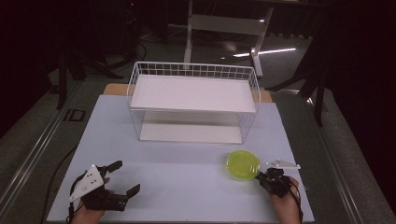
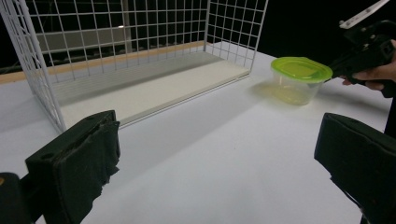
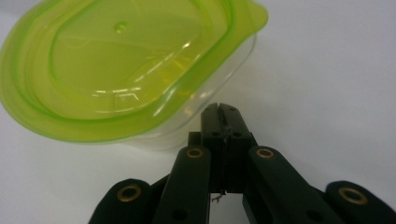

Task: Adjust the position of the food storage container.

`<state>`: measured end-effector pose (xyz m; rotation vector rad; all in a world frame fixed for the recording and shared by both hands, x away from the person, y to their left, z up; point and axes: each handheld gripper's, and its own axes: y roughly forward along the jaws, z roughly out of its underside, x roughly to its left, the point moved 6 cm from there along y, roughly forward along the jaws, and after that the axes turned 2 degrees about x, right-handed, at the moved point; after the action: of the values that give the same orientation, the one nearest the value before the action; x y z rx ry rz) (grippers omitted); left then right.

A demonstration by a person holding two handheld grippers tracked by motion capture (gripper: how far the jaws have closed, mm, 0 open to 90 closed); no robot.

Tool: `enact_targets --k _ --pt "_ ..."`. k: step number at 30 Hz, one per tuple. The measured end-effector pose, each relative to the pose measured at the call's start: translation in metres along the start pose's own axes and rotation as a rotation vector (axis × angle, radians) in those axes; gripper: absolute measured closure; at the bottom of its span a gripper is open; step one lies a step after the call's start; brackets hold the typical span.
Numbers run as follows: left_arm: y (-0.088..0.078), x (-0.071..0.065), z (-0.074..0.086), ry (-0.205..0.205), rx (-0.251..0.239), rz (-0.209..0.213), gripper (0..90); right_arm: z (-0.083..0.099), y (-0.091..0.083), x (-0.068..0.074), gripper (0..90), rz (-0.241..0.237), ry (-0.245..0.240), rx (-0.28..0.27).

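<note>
Wire rack (image 1: pixel 193 100) blocks the table's (image 1: pixel 177 177) far half.

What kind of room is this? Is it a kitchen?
Probably not a kitchen; it looks more like a dim lab or test room. A plain white table holds just a wire basket shelf and a green-lidded tub, with stands and cables on the floor behind.

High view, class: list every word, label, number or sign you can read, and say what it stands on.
"ID": pale letters on the dark floor, left of the table.
The green-lidded container, the wire rack and both grippers carry no readable text.
</note>
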<state>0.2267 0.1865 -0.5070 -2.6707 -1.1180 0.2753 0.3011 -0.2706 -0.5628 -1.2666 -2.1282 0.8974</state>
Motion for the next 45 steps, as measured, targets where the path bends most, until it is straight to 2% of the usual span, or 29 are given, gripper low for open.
enact_targets --k 18,22,27,31,43,45 --pt "0.0 0.0 0.0 0.004 0.001 0.0 1.0 -0.028 0.034 0.036 89.8 -0.05 -0.057 0.027" --pt "-0.002 0.0 0.0 0.002 0.0 -0.003 1.0 -0.031 0.038 0.035 89.8 -0.039 -0.058 0.033" --pt "-0.002 0.001 0.0 -0.001 -0.003 -0.005 1.0 -0.032 0.033 0.03 89.9 -0.007 -0.043 0.026" --pt "-0.002 0.0 0.0 0.003 -0.001 -0.002 1.0 -0.032 0.032 0.032 89.9 -0.01 -0.046 0.024" --pt "-0.002 -0.001 0.0 0.001 0.0 0.001 1.0 -0.04 0.048 0.057 89.9 -0.06 -0.073 0.043" --pt "-0.002 -0.001 0.0 0.003 0.0 0.002 1.0 -0.045 0.054 0.067 89.9 -0.081 -0.08 0.042"
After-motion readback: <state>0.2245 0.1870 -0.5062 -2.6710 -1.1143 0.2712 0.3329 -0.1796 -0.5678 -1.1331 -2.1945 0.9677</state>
